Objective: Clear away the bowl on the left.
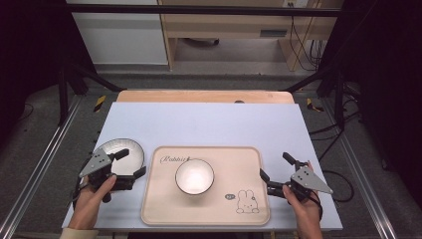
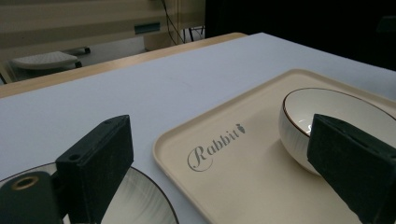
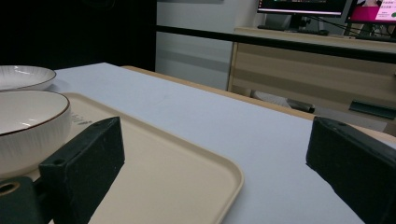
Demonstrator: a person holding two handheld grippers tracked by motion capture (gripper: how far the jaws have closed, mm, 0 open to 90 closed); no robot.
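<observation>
Left hand-held gripper (image 1: pixel 130 163), jaws apart over the shallow white ribbed plate (image 1: pixel 121 156); a shallow rim bite risks slip against the beige plastic tray (image 1: pixel 206 217); right hand-held gripper (image 1: pixel 275 172) idle, agape

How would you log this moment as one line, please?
left gripper: open over plate | right gripper: open beside tray | bowl: on tray

A pale blue-white table (image 1: pixel 209 124) with a wooden far edge stands on a grey floor (image 1: pixel 224 79). Black frame bars (image 1: pixel 199 10) cross overhead and slant down at both sides. Beyond are a white cabinet (image 1: pixel 119 37) and a light wood desk (image 1: pixel 229 22) with hanging cables (image 1: pixel 303 45). Monitors (image 3: pixel 303 7) glow on the desk.
</observation>
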